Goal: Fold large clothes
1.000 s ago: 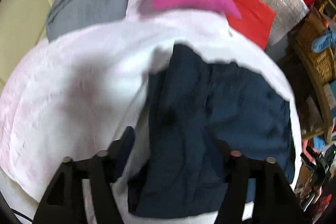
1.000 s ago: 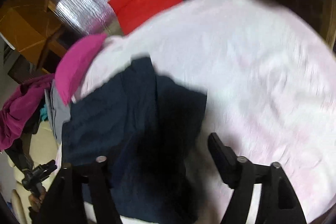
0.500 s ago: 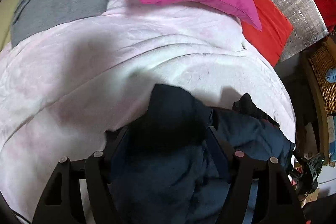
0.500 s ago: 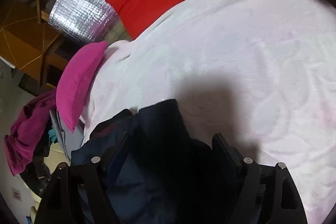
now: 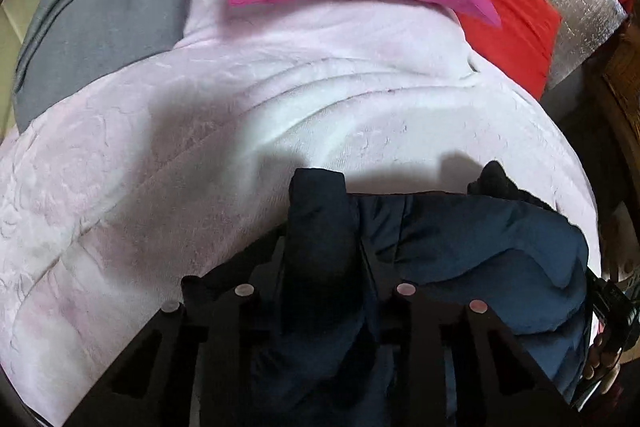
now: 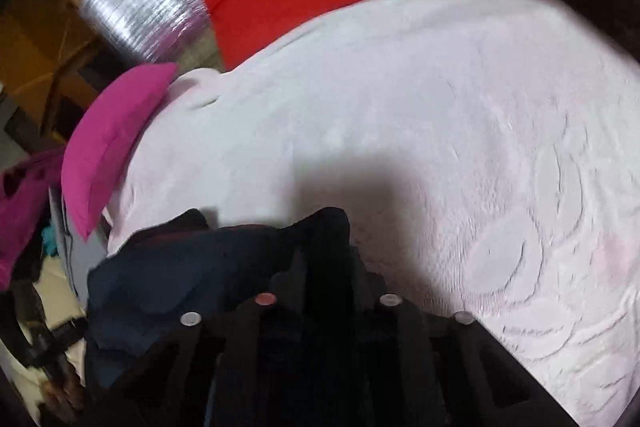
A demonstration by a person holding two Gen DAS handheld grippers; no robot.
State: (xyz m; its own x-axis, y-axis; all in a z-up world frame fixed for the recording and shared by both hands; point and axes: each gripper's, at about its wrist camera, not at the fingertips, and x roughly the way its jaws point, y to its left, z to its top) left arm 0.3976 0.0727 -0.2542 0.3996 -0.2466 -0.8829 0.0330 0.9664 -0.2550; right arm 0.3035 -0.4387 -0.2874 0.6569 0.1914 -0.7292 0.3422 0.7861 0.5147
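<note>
Left wrist view showed your left hand-held gripper [image 5: 322, 247] closing with a bunched fold of the dark blue garment [image 5: 480, 247] pinched between its fingers; the garment lay on the pale pink bed cover [image 5: 240, 131]. Your right hand-held gripper [image 6: 324, 259] was closing on another fold of it.
</note>
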